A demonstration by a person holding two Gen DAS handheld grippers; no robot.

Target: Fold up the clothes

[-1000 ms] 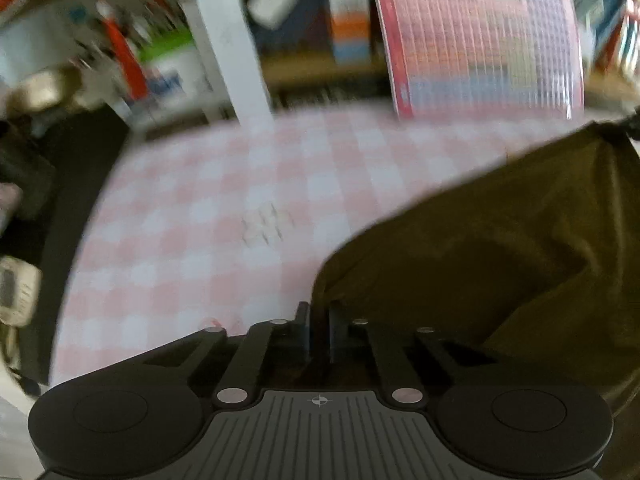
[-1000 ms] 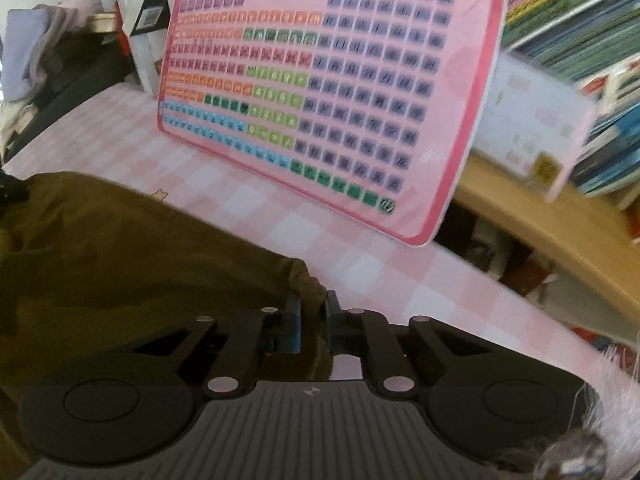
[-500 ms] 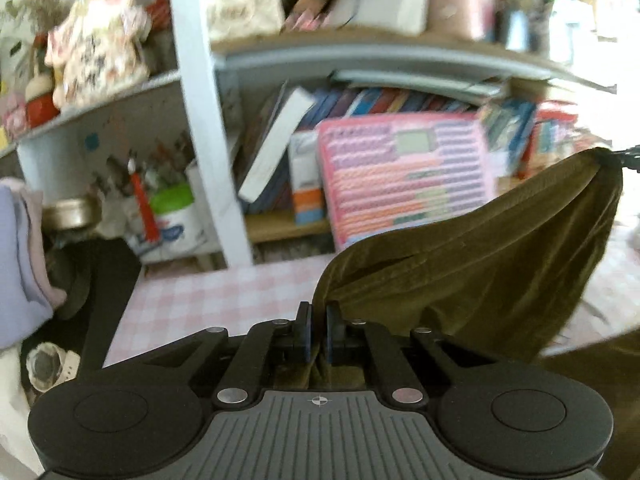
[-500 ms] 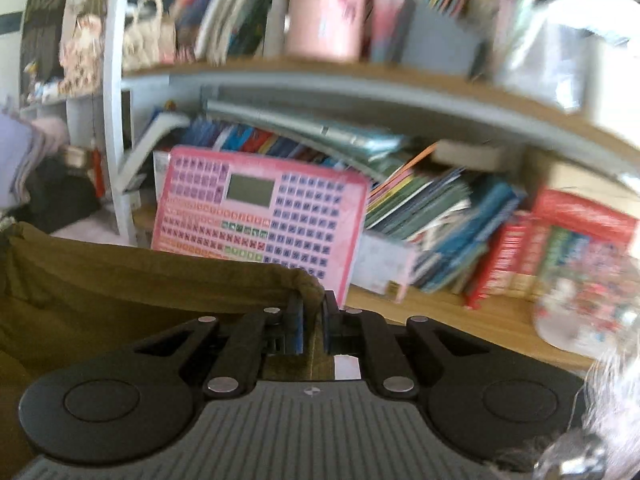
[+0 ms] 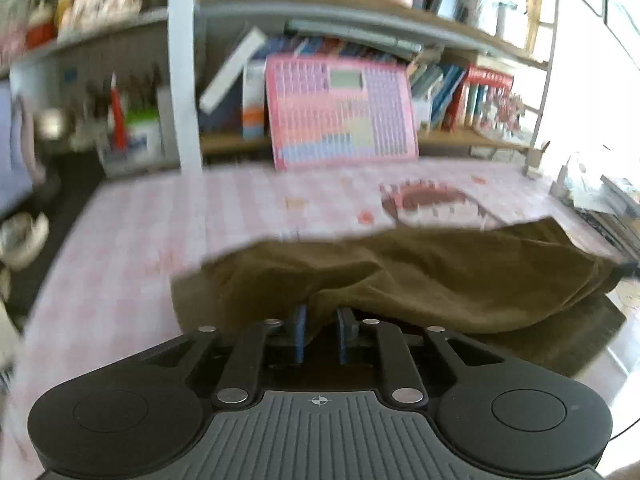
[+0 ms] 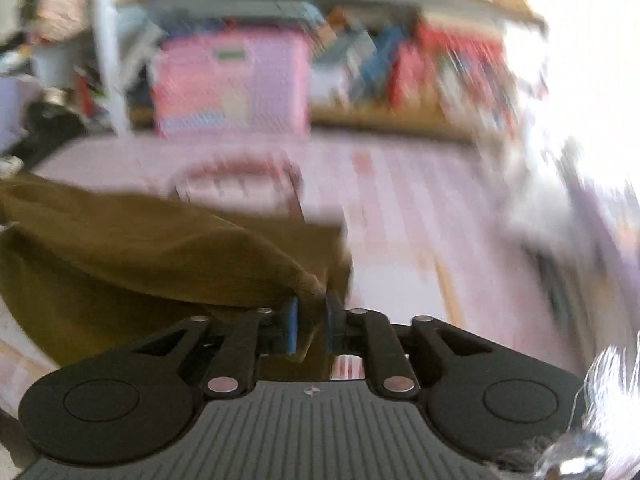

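An olive-brown garment (image 5: 420,272) lies in folds across the pink checked table (image 5: 160,232), stretching from my left gripper to the right. My left gripper (image 5: 320,334) is at the garment's near left edge; its jaws stand slightly apart with cloth draped between and over them. In the right wrist view the same garment (image 6: 140,256) fills the left side. My right gripper (image 6: 310,330) is at its near right corner, jaws slightly apart with cloth between them. Both views are blurred by motion.
A pink chart board (image 5: 340,112) leans against the bookshelf (image 5: 460,136) behind the table. A white shelf post (image 5: 184,80) stands at back left. A pink-and-white mat (image 5: 432,200) lies on the table beyond the garment. Clutter sits at the right edge (image 5: 600,196).
Both grippers came down from a raised hold, laying the garment over onto the table. Their jaws, tightly shut on cloth before, now stand slightly apart.
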